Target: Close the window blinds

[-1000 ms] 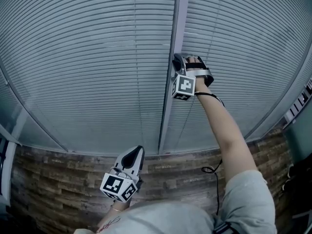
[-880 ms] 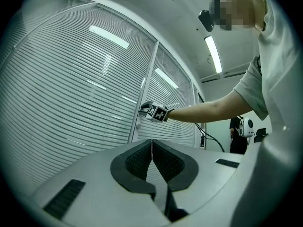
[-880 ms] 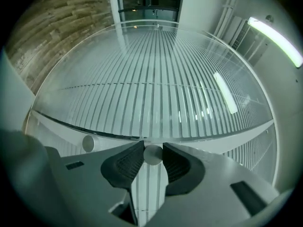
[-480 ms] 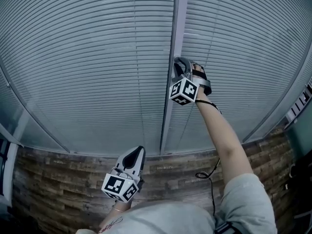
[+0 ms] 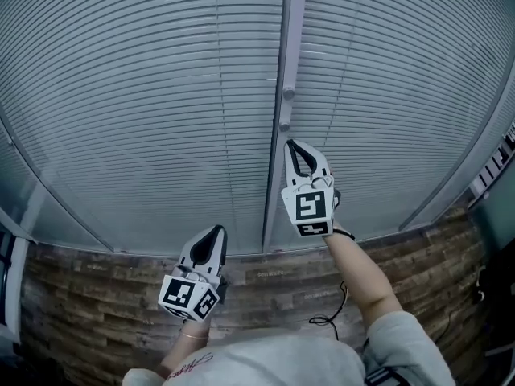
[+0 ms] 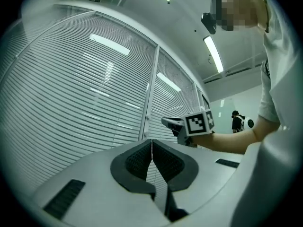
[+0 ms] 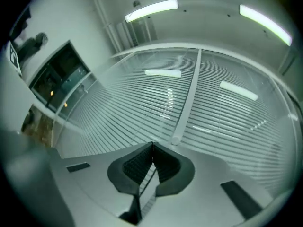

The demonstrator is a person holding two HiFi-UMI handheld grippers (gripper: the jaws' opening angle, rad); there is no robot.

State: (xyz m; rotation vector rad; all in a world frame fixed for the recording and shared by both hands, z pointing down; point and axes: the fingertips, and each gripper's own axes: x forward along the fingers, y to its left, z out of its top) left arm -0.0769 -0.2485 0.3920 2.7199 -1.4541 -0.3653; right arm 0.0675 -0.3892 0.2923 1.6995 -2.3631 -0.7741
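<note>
The grey slatted blinds [image 5: 145, 111] fill the window in two panels, split by a vertical post [image 5: 278, 175]. Two small knobs [image 5: 287, 93] sit on that post, and one knob [image 7: 175, 140] shows in the right gripper view. My right gripper [image 5: 291, 145] hangs just below the knobs, clear of them. Its jaws have just been closing and now stand shut with nothing between them [image 7: 152, 144]. My left gripper [image 5: 216, 230] is lower and to the left, pointing at the bottom of the blinds, shut and empty [image 6: 151, 141]. The right gripper [image 6: 166, 122] also shows in the left gripper view.
A band of wood-patterned wall [image 5: 88, 296] runs below the blinds. A thin cable [image 5: 328, 322] dangles from the right arm. Slanted frame bars [image 5: 56, 203] border the panels. A person [image 6: 235, 121] stands far off down the room.
The right gripper has pulled back from the knob on the post, dropped lower in the picture, rolled so its marker cube faces the camera, and closed. The left gripper shifted slightly left.
</note>
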